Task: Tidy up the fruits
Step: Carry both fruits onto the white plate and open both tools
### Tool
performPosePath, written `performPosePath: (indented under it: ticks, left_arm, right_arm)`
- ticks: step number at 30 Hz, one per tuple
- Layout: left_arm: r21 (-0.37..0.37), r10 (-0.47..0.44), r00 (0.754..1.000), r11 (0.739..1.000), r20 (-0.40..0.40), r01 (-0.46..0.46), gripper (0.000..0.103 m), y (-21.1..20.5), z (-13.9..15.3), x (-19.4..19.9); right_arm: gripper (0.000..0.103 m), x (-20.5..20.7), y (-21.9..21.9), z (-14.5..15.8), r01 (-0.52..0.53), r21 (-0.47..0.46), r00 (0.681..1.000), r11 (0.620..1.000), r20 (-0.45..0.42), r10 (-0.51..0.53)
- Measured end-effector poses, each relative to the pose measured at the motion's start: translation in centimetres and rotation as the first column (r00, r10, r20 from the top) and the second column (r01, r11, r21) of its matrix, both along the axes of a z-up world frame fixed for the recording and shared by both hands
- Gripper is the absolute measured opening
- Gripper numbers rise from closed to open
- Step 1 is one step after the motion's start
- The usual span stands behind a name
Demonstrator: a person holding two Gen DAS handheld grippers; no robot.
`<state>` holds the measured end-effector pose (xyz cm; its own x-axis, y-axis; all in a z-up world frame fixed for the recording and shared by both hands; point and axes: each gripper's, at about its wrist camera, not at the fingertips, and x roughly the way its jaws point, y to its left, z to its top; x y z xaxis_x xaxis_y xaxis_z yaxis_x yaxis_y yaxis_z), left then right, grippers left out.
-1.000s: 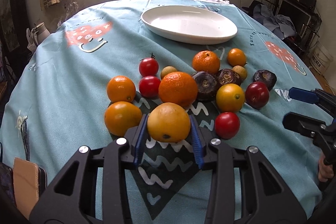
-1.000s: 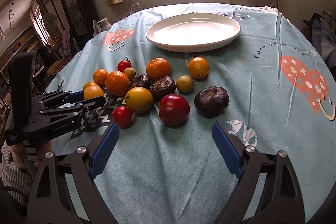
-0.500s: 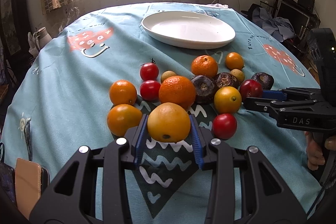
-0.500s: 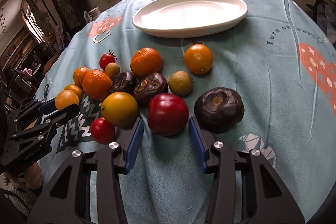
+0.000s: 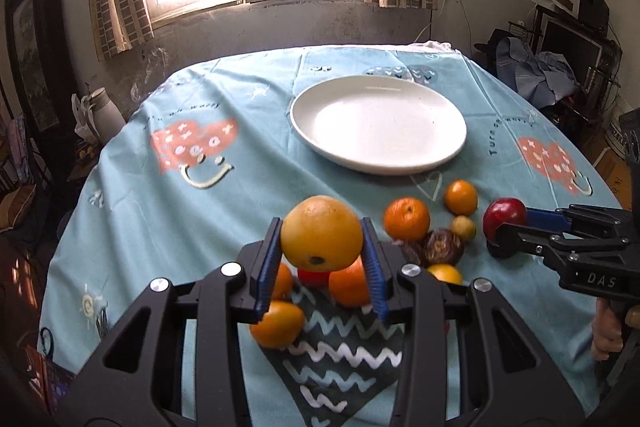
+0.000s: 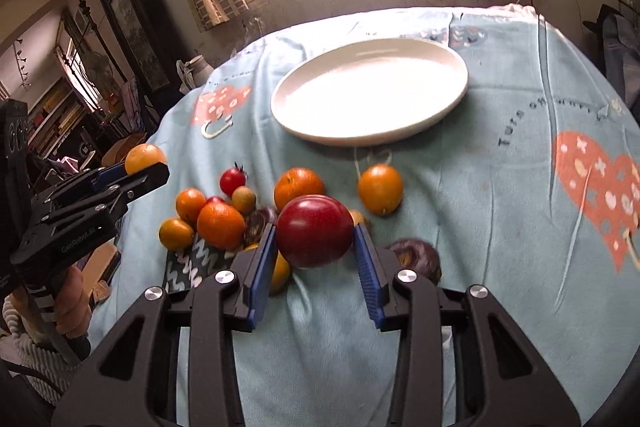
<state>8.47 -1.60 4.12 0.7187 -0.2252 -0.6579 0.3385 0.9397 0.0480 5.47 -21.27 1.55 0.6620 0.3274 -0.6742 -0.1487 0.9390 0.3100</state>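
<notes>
We have two fruits in the air at once. The yellow-orange citrus (image 5: 321,237) sits pinched between the blue pads of our left claw (image 5: 321,259), held clear of the bench, above the near-left part of the fruit pile (image 5: 424,243). The red plum-like fruit (image 6: 314,231) is pinched the same way in our right claw (image 6: 314,259), lifted over the pile's right side. Each is gripped across its widest part, which we judge keeps a round, smooth fruit from squirting out. The white plate (image 5: 440,163) lies empty at the far side of the blue cloth (image 5: 240,195), just beyond the pile, so we read it as the place both fruits are bound for. The remaining oranges, small red fruits and dark purple ones rest crowded together, touching, on the bench.
</notes>
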Motion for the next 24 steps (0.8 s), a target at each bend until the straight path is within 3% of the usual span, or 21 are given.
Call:
performPosePath:
  ticks: [5,13,15,19,24]
  left_arm:
    - [-0.044,-0.024,0.997,0.999,-0.067,0.021,0.039,-3.6,0.2,5.7]
    - [-0.044,-0.059,0.987,0.998,-0.149,0.053,0.039,-7.6,-3.6,11.8]
    - [-0.029,-0.06,0.985,0.998,-0.163,0.056,0.04,-8.4,-4.6,12.6]
    - [-0.024,-0.048,0.983,0.999,-0.178,0.044,0.05,-8.3,-5.6,13.2]
    - [-0.076,-0.008,0.991,0.997,-0.132,-0.002,0.05,-4.8,-3.1,11.3]
  right_arm:
    - [0.04,5.4,-0.3,2.1,0.053,-0.036,0.997,0.998,0.062,-0.05]
    - [0.041,11.9,-1.9,-1.5,0.098,-0.016,0.995,0.995,-0.003,-0.099]
    - [0.043,12.6,-2.1,-2.2,0.096,-0.027,0.995,0.995,-0.025,-0.097]
    - [0.063,12.3,-2.9,-1.9,0.136,-0.064,0.991,0.989,0.021,-0.135]
    - [0.063,9.9,-3.3,0.3,0.13,-0.019,0.989,0.991,0.078,-0.128]
